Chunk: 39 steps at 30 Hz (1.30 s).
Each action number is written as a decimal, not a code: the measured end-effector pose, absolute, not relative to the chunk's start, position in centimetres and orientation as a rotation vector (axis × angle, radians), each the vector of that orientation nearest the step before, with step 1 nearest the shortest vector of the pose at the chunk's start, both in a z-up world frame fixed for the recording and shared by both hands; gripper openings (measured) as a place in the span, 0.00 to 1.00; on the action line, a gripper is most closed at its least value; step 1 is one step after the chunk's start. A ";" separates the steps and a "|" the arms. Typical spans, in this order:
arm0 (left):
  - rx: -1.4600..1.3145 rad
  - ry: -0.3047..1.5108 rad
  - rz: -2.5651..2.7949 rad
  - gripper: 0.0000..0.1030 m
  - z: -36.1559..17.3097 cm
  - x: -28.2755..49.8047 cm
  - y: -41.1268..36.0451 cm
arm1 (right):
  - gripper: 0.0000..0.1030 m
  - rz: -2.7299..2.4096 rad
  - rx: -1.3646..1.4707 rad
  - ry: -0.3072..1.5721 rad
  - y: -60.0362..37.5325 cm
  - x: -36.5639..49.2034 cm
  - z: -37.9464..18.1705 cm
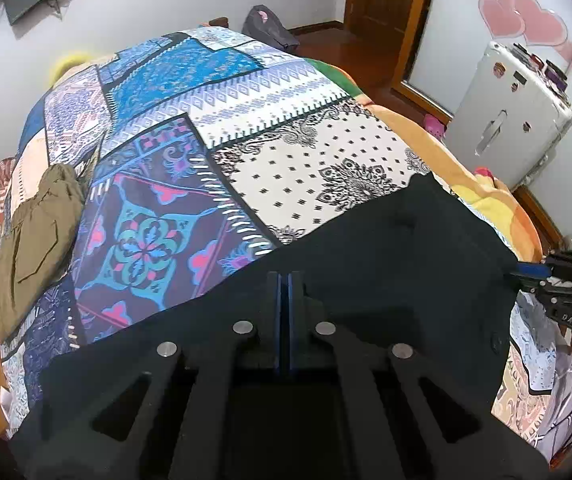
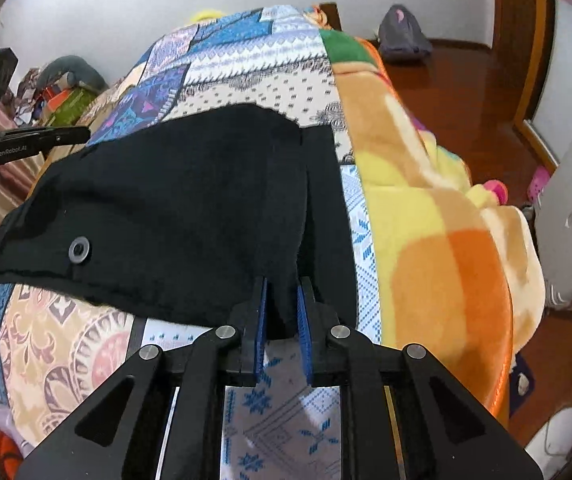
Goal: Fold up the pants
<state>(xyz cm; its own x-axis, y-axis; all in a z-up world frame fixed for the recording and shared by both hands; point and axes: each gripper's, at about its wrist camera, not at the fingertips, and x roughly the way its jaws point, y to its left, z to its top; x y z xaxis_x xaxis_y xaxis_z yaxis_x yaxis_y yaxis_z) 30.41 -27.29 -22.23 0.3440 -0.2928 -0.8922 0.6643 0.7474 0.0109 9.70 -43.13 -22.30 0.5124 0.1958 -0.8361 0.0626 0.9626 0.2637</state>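
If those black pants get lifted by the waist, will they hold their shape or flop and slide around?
The black pants will probably flop: the cloth lies limp and follows the bed's curve. The part outside the right claw would likely sag, since only one bunched fold sits between its pads. They look thick rather than slick, so on the patterned bedcover they should drag more than slide.

A bed (image 1: 222, 92) carries everything, under a patchwork-print cover (image 1: 293, 168). Black pants (image 2: 174, 200) lie spread near its near edge, olive-green shorts (image 1: 34, 232) at its left edge, an orange-and-yellow blanket (image 2: 425, 240) along its right edge.

Two close downward wrist views, shared black pants (image 1: 385, 248).
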 end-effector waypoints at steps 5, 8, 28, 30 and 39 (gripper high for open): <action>0.419 1.081 -0.661 0.19 -23.2 30.5 -28.4 | 0.24 0.035 0.272 1.024 -44.7 9.6 -20.6; 0.427 1.091 -0.661 0.41 -23.9 30.6 -29.2 | 0.35 0.020 0.270 0.981 -45.6 10.1 -19.5; 0.458 1.105 -0.713 0.01 -25.5 31.0 -31.7 | 0.41 0.142 0.295 0.983 -44.2 18.5 -23.1; 0.446 1.109 -0.711 0.01 -25.4 31.4 -31.6 | 0.41 0.149 0.308 0.990 -44.3 19.0 -23.5; 0.437 1.132 -0.707 0.01 -26.3 32.0 -32.0 | 0.21 0.206 0.270 1.015 -43.1 21.3 -24.8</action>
<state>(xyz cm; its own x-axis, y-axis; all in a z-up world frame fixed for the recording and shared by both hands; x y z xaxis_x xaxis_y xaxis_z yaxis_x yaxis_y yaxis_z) 32.00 -32.01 -26.26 0.2467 -0.2874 -0.9255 0.7061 0.7074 -0.0314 21.28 -43.07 -24.83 0.5134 0.2929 -0.8066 -0.0442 0.9477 0.3160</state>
